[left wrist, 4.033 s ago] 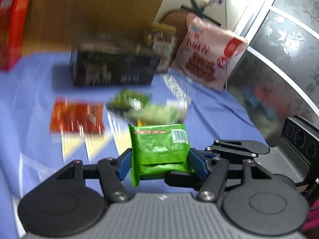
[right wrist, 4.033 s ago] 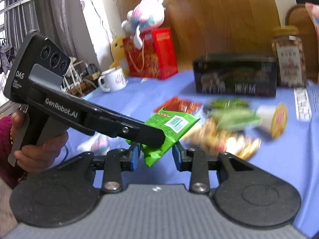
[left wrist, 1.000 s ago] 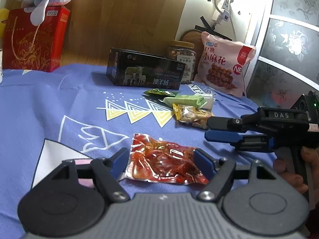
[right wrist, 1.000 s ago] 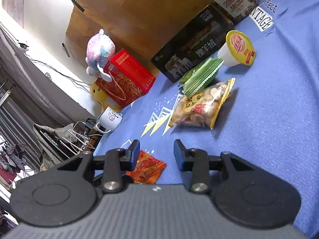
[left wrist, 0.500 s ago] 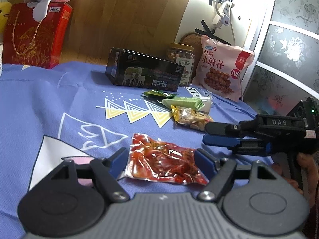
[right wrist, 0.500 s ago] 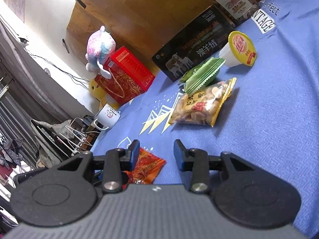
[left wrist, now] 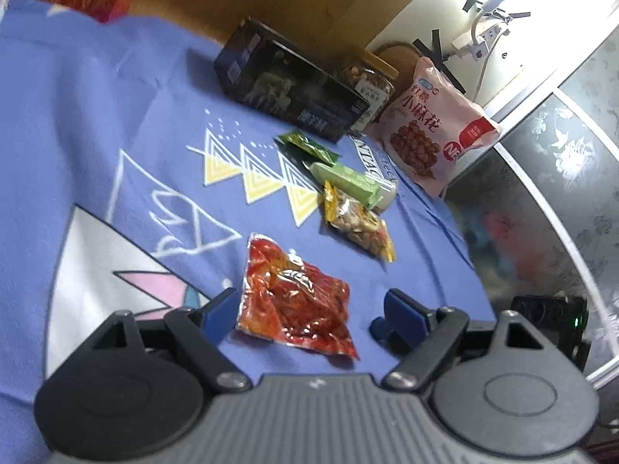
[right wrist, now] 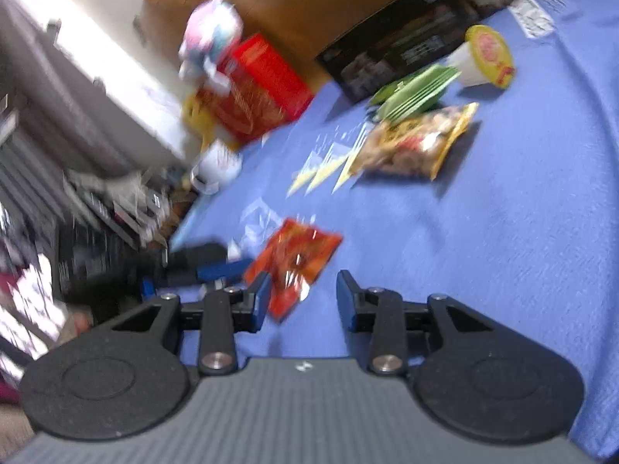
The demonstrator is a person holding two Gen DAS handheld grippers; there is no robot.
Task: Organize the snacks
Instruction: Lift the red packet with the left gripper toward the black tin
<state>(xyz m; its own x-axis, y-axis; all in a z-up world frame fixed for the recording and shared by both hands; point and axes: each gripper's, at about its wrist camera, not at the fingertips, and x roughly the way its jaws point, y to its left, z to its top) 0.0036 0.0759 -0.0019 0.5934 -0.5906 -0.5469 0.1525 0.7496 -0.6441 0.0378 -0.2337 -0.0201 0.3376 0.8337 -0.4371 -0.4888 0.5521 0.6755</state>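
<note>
A red snack packet (left wrist: 294, 297) lies flat on the blue cloth (left wrist: 116, 123). My left gripper (left wrist: 309, 315) straddles it and its jaws are opening; the right pad stands clear of the packet, so nothing is gripped. In the right wrist view the same red packet (right wrist: 298, 255) lies just ahead of my right gripper (right wrist: 305, 297), which is open and holds nothing. Only the packet's near corner reaches in between its fingers. Further back lie a yellow nut packet (left wrist: 358, 224), a light green packet (left wrist: 346, 181) and a dark green packet (left wrist: 305, 149).
A black box (left wrist: 290, 89), a nut jar (left wrist: 371, 77) and a pink bag (left wrist: 433, 127) line the back. A yellow-lidded cup (right wrist: 487, 58) lies by the green packet. A red gift box (right wrist: 263, 89), plush toy (right wrist: 209, 42) and mug (right wrist: 216, 166) stand far left.
The left gripper's jaws have spread wider around the red packet and its view has rolled. The right gripper has left the middle of the left view. The right view has swung towards the red packet.
</note>
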